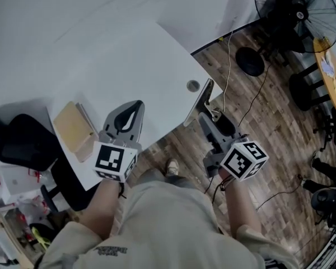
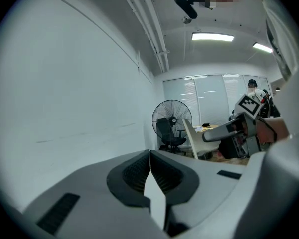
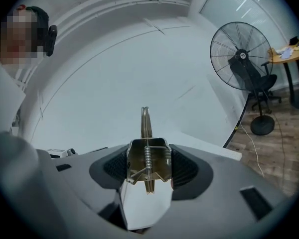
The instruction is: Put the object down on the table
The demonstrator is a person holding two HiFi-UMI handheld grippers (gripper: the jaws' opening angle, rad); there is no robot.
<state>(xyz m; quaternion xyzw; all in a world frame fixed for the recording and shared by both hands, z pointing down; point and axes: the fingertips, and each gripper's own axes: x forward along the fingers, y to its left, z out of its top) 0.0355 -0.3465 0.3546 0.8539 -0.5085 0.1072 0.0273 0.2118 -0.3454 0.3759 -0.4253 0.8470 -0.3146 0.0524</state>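
Right gripper (image 1: 207, 123) is clamped on a metal spring clip (image 1: 201, 100). Left gripper (image 1: 136, 106) is closed and empty.

Right gripper view: the clip (image 3: 148, 158) sits square between the ribbed pads (image 3: 183, 167), both pressing its sides, coil spring facing the camera, thin flat blades sticking out past the jaw tips. The head view shows none of that, the clip is just an edge-on grey strip.

The head view does give position: the clip is held at the near edge of the white table (image 1: 129, 49), close to the round cable hole (image 1: 193, 85). Its height over the table can't be told.

Left gripper view: jaw tips meet, nothing between them. The right gripper's marker cube (image 2: 247, 103) and a floor fan (image 2: 172, 121) sit behind.

A tan board (image 1: 74, 126) lies on the table left of the left gripper.
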